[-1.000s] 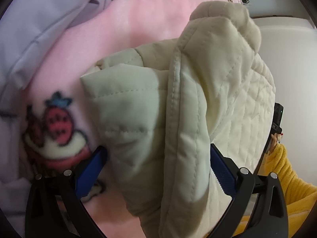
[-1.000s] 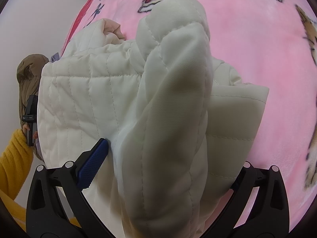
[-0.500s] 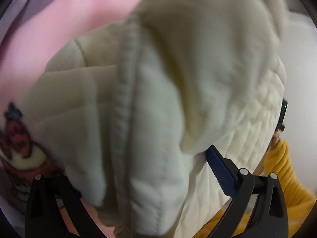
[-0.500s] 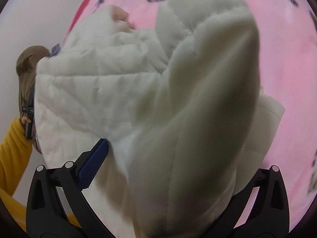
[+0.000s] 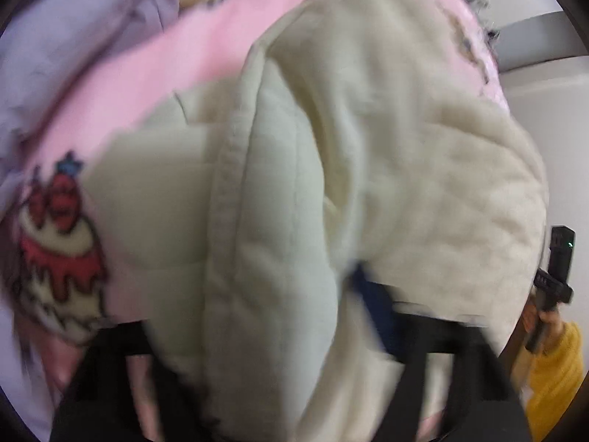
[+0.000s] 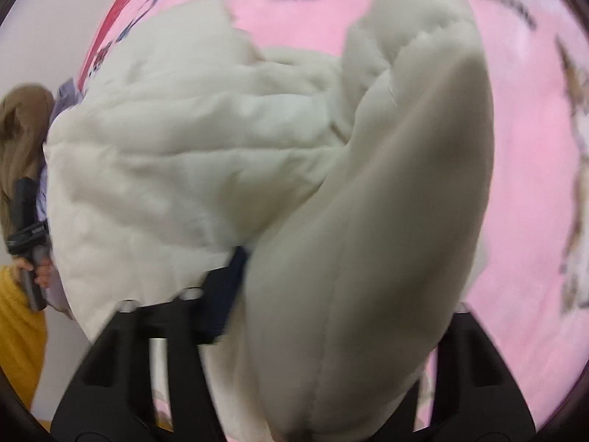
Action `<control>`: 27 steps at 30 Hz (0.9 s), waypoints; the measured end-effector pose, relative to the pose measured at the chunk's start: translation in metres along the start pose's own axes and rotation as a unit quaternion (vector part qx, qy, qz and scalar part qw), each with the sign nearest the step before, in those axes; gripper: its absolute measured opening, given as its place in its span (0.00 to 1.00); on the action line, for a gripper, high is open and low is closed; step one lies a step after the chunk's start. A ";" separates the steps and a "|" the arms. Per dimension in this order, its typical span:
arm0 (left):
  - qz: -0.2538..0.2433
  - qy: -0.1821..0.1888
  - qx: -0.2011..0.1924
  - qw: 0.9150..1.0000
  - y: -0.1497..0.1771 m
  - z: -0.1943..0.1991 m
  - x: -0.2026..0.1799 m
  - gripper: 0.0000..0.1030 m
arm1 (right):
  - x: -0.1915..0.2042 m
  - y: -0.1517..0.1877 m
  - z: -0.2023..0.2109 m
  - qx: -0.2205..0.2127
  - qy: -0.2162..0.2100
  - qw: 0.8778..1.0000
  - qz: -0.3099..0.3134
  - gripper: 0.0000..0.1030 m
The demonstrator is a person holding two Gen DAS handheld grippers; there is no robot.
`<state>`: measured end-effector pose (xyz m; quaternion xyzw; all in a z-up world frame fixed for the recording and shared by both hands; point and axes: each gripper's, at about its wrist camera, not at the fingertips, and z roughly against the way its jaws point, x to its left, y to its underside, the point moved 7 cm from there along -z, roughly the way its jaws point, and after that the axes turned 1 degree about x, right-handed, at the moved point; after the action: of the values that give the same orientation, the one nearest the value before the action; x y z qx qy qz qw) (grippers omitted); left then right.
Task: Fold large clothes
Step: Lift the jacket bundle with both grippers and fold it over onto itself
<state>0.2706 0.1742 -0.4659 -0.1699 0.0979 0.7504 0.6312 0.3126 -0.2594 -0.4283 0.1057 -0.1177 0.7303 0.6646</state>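
A cream quilted jacket [image 5: 331, 191] fills the left wrist view, bunched over a pink cartoon blanket [image 5: 176, 81]. My left gripper [image 5: 257, 313] is shut on a thick fold of the jacket; only its right blue pad [image 5: 371, 302] shows. In the right wrist view the same jacket [image 6: 176, 169] hangs in front, and my right gripper [image 6: 349, 287] is shut on a padded fold [image 6: 386, 239]; its left blue pad [image 6: 228, 287] shows, the right finger is hidden by cloth. Both views are motion-blurred.
A lilac sheet [image 5: 73, 44] lies at the blanket's upper left. The other gripper's handle and a yellow sleeve [image 5: 552, 368] show at the right edge, and likewise at the left of the right wrist view [image 6: 22, 331]. A brown garment [image 6: 18, 140] lies at the left.
Both grippers have closed tighter on the jacket folds and lifted them; the jacket has bunched up and swung closer to both cameras, covering more of the blanket.
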 end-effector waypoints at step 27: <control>-0.228 0.014 -0.202 0.952 0.065 0.093 -0.311 0.19 | -0.086 0.214 0.209 -0.216 0.082 0.966 -0.116 0.18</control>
<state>0.2393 -0.0883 -0.2663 -0.3222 -0.0885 0.5884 0.7363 0.1075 -0.4246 -0.2631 -0.0882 -0.2049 0.6118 0.7589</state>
